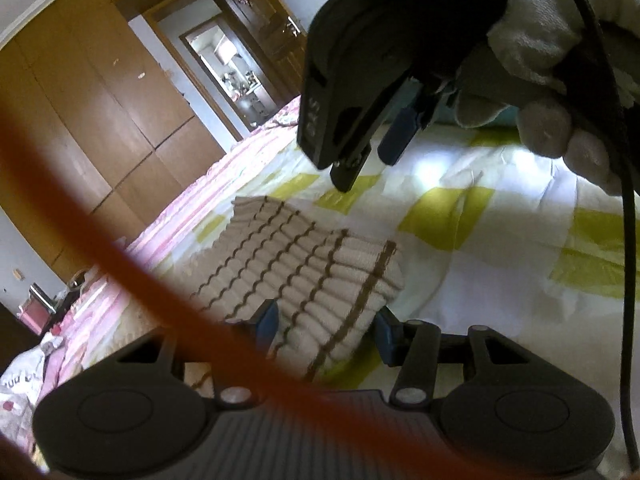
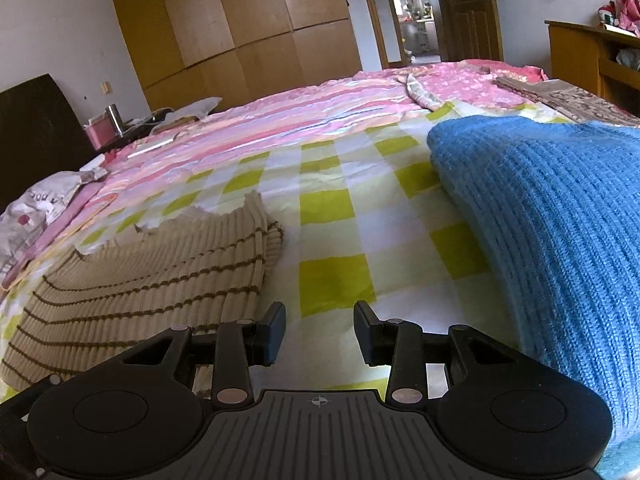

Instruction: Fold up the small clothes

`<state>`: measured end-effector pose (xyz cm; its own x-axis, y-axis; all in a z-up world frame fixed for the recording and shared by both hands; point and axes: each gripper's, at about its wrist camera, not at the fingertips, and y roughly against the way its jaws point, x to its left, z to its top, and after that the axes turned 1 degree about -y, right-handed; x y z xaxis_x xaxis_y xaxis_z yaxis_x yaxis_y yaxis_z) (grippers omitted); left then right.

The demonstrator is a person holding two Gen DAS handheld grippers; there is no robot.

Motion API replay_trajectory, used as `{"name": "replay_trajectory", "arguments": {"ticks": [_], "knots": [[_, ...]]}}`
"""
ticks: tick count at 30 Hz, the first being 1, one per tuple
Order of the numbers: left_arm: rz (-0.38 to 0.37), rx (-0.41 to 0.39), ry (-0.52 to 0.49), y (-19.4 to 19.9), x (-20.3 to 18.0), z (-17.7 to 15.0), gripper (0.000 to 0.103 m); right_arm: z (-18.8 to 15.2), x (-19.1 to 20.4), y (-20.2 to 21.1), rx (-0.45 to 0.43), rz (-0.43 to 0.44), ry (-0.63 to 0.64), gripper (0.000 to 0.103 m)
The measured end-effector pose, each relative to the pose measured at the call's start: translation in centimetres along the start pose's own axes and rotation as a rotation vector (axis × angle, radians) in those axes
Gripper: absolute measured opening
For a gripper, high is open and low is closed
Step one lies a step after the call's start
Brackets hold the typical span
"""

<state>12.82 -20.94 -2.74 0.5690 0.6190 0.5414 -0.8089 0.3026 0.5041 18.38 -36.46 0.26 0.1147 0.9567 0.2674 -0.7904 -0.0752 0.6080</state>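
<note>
A beige knit garment with brown stripes (image 1: 304, 264) lies folded on the green-checked sheet (image 2: 332, 208). In the left wrist view its near corner fills the gap between the blue pads of my left gripper (image 1: 326, 330), whose jaws stand apart; I see no pad pressing on the knit. My right gripper (image 1: 366, 170), held by a gloved hand (image 1: 540, 60), hangs above the sheet beyond the garment. In its own view the right gripper (image 2: 320, 332) is open over bare sheet, with the striped garment (image 2: 140, 292) to its left and a blue knit garment (image 2: 552, 220) to its right.
A blurred orange cable (image 1: 120, 256) crosses the left wrist view and a black cable (image 1: 626, 240) hangs at its right. A pink quilt (image 2: 320, 100) covers the far half of the bed. Wooden wardrobes (image 2: 240, 20), an open doorway (image 2: 416, 20) and a desk (image 2: 592, 52) stand behind.
</note>
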Motion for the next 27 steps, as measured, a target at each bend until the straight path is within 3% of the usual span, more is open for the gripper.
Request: {"name": "replay_trajectory", "arguments": {"ticks": [14, 18, 27], "knots": [[0.040, 0.013, 0.090, -2.9, 0.3, 2.1, 0.055, 0.1, -0.6, -0.2, 0.009, 0.021, -0.020, 0.037], [0.016, 0.051, 0.172, -3.2, 1.7, 2.3, 0.036, 0.2, -1.0, 0.0, 0.005, 0.049, -0.045, 0.037], [-0.092, 0.096, 0.488, -2.0, 6.8, 2.1, 0.025, 0.3, -1.3, 0.0, 0.016, 0.123, -0.094, 0.038]]}}
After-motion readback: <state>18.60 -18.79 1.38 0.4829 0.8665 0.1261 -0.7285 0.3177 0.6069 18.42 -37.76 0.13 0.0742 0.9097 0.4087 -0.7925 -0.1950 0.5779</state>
